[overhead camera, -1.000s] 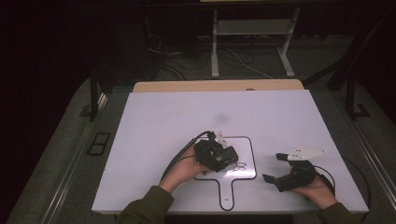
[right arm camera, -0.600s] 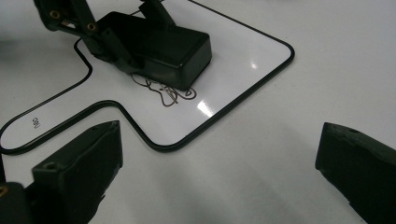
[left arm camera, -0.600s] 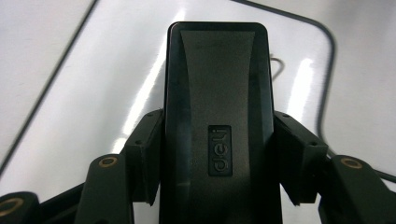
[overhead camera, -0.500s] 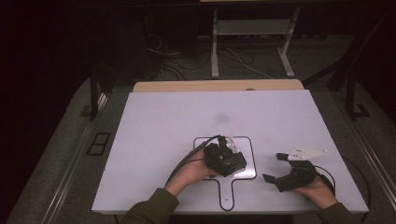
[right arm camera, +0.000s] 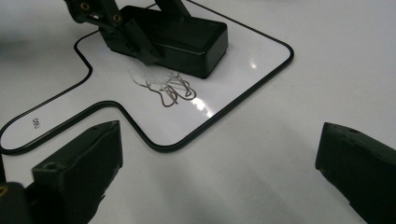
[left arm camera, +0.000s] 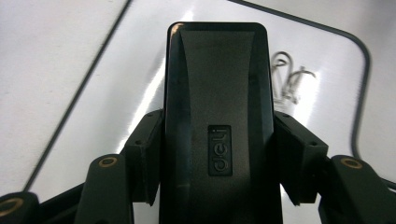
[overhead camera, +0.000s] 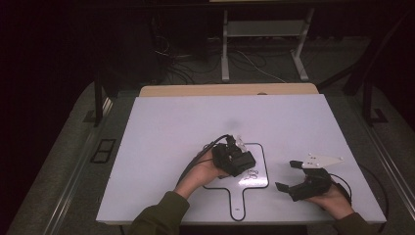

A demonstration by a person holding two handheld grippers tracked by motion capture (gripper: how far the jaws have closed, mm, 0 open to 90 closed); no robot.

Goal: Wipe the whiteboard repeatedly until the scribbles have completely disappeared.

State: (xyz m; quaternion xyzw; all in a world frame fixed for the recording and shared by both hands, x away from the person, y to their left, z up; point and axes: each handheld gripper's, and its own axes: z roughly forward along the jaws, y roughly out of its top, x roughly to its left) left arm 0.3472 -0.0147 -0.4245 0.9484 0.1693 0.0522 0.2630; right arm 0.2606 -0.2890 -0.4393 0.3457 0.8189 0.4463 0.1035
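Dim surroundings, glare on board (bright streaks)

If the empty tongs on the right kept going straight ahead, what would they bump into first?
Probably the little pile of paper clips, with the black box just behind; depth is hard to judge.

A flat white rectangular table (overhead camera: 161,147) carries the scene, with a strip of pale wooden board (overhead camera: 195,90) showing along its far edge. A glossy white paddle-shaped mat with a thin black outline and a short handle (overhead camera: 238,198) lies flat on the table, its handle pointing toward the person's side. On the mat lies a small tangle of thin bent metal wire clips (right arm camera: 169,89), just beside the left gripper's fingers (right arm camera: 135,44) and well ahead of the right gripper's 2 fingers (right arm camera: 79,168). A black rectangular plastic box marked "deli" (left arm camera: 217,116), clamped between the left fingers, sits low over the mat beside the clips; whether it touches the mat cannot be told.
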